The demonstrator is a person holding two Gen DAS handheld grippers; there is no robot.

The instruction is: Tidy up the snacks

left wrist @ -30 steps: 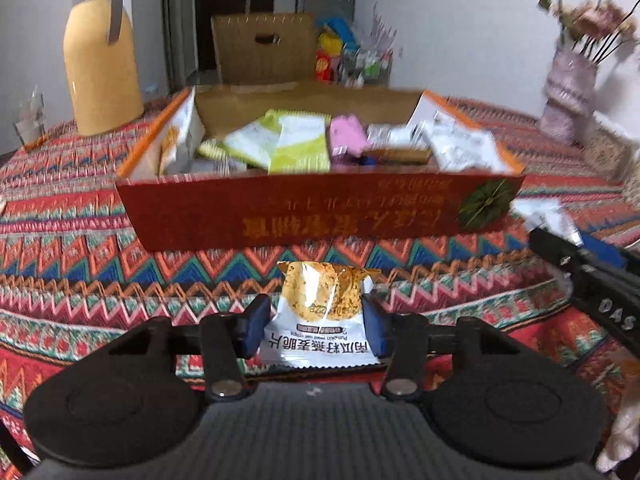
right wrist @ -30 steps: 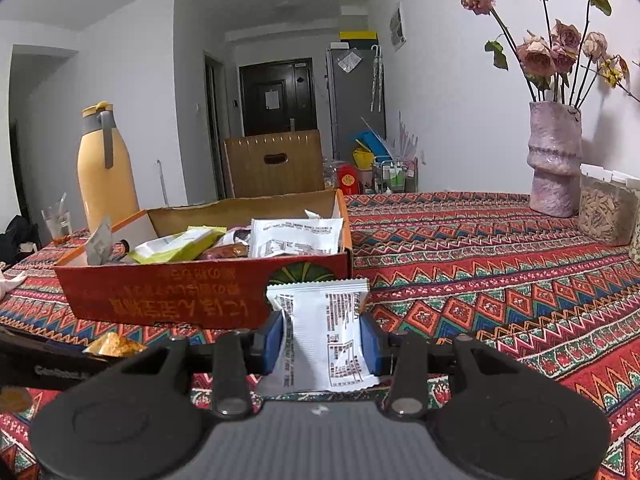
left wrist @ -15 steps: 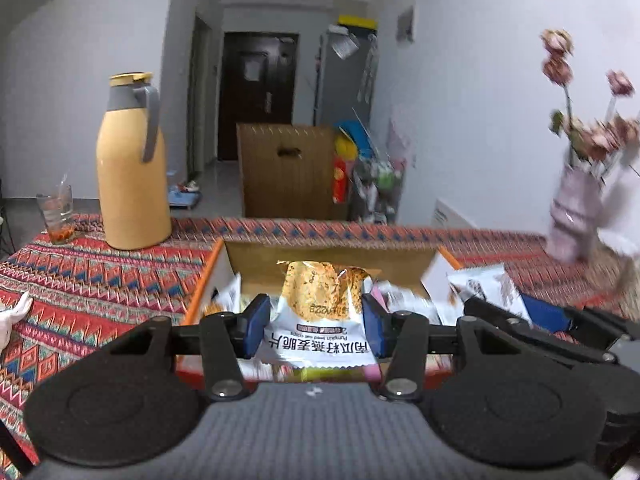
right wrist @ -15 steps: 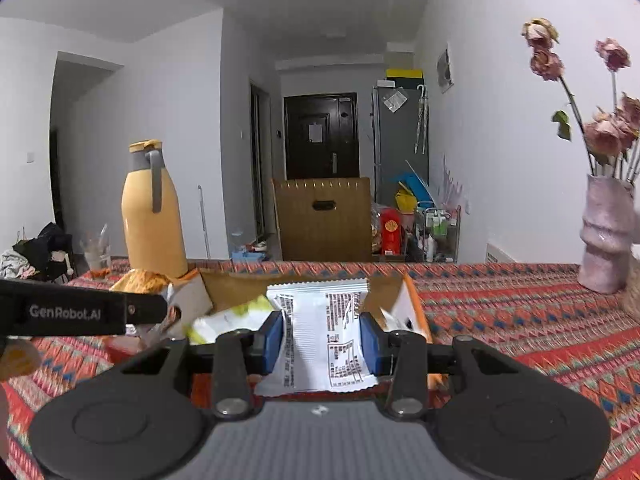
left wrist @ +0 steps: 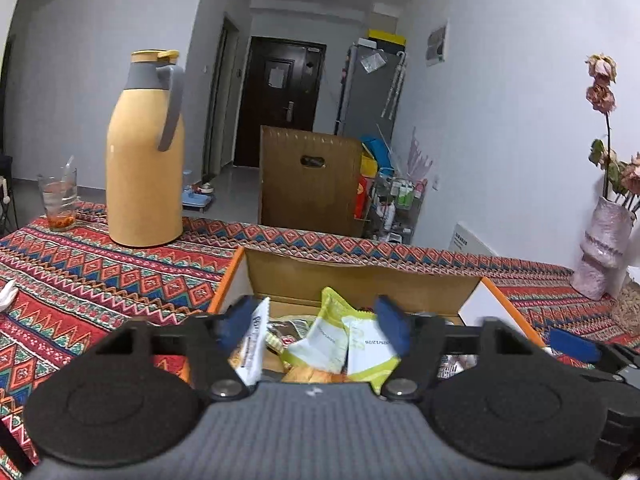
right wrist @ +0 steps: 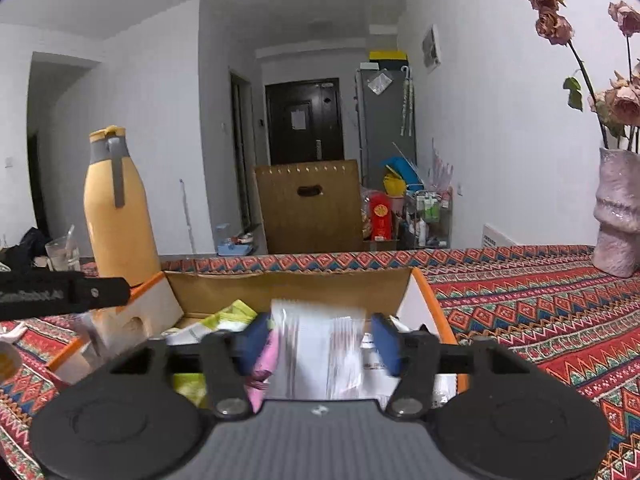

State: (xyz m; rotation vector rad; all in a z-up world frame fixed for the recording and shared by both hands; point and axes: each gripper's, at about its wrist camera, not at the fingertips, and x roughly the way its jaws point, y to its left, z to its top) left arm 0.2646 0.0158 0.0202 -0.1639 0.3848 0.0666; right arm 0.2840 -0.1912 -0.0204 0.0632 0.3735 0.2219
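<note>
An open cardboard box [left wrist: 362, 278] with an orange rim holds several snack packets, among them green and white ones [left wrist: 334, 338]. My left gripper [left wrist: 316, 324] hovers over it with its jaws opening and nothing pressed between the pads. An orange-brown packet [left wrist: 310, 376] lies just below it. My right gripper [right wrist: 320, 338] is over the same box [right wrist: 280, 288], its jaws also opening. A blurred white packet [right wrist: 320, 344] sits loose between its pads. The left gripper's black arm [right wrist: 60, 296] shows at the left of the right wrist view.
A yellow thermos jug [left wrist: 144, 168] and a glass [left wrist: 58, 200] stand at the back left on the patterned tablecloth [left wrist: 100, 272]. A pink vase of dried roses [right wrist: 618, 216] stands at the right. A wooden chair back [left wrist: 308, 180] rises behind the table.
Both grippers rose and moved forward from in front of the box to above it. Both then opened. The orange oat packet and the white packet are no longer gripped.
</note>
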